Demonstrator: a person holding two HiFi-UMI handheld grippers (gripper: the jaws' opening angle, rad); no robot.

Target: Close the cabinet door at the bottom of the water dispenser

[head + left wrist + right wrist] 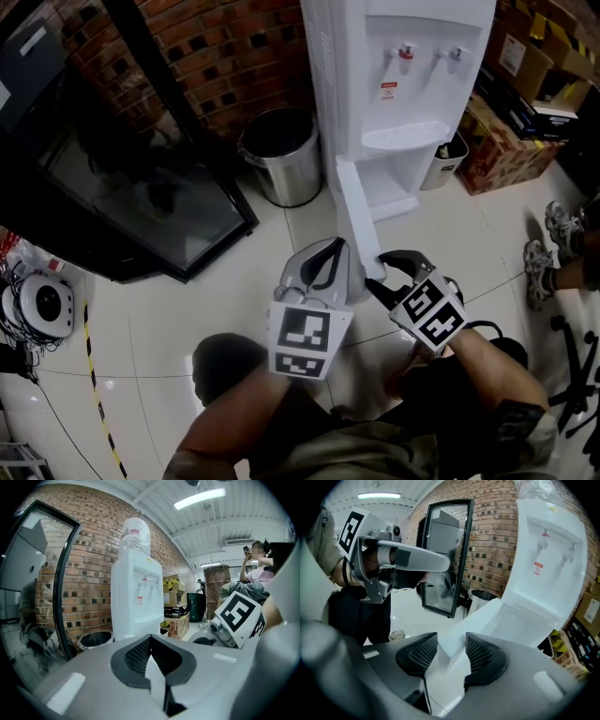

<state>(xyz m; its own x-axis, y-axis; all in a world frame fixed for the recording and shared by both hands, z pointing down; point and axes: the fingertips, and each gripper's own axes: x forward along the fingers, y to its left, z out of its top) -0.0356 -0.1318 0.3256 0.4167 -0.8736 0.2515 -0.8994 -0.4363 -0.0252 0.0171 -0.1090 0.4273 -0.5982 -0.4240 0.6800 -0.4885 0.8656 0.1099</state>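
Head view, steeply down: white water dispenser (403, 84) against the brick wall. Its bottom cabinet door (354, 216) stands open, swung out toward the person and seen almost edge-on. The open compartment (389, 183) shows to its right.

Left gripper (326, 262) sits just beside the door's outer face. Right gripper (398, 272) is at the door's free edge. Which fingers actually hold the door cannot be told from up here.

Right gripper view settles it. The two meshed fingers (480, 656) are apart only by the thickness of the white door panel, which fills the gap and touches both pads, so they are clamped on the door's free edge. The door runs from there back to the dispenser body. The left gripper shows side-on at upper left.

Left gripper view: fingers (133, 656) together at the tips. A thin white sliver shows in the slot behind them; I cannot tell what it is. The door does not show beyond the tips in this view. Only this view shows the clear bottle (136, 536) on top of the dispenser and a seated person (258, 569) at far right.

Steel bin (281, 159) left of the dispenser, cardboard boxes (511, 141) to its right.
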